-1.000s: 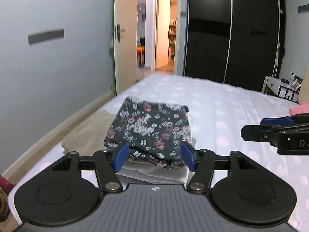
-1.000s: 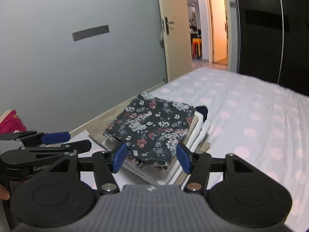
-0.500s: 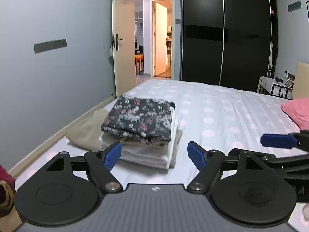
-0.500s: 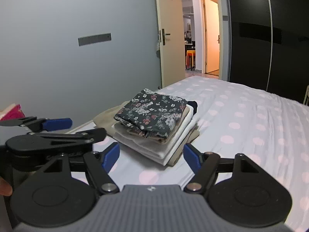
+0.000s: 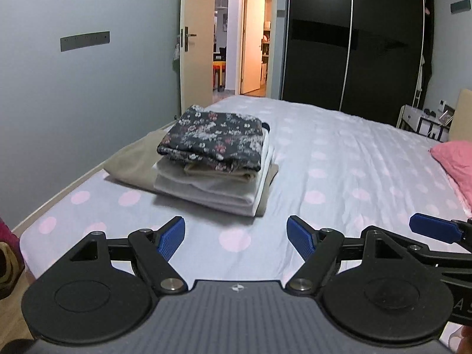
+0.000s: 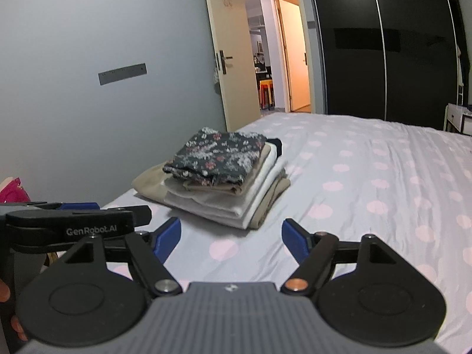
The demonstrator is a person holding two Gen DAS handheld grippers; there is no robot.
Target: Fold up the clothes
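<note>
Clothes [image 5: 212,159] lie folded in a stack, floral piece on top, near the bed's [image 5: 339,153] wall-side edge. Left gripper [image 5: 236,237] and right gripper [image 6: 231,236] hover nearby, their jaws just opened wide, nothing between them.

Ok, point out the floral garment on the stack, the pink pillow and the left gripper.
floral garment [image 5: 215,135], left wrist view, middle of its top face
pink pillow [image 5: 455,159], left wrist view, its near corner
left gripper [image 5: 236,237], left wrist view, midway between its fingertips
</note>
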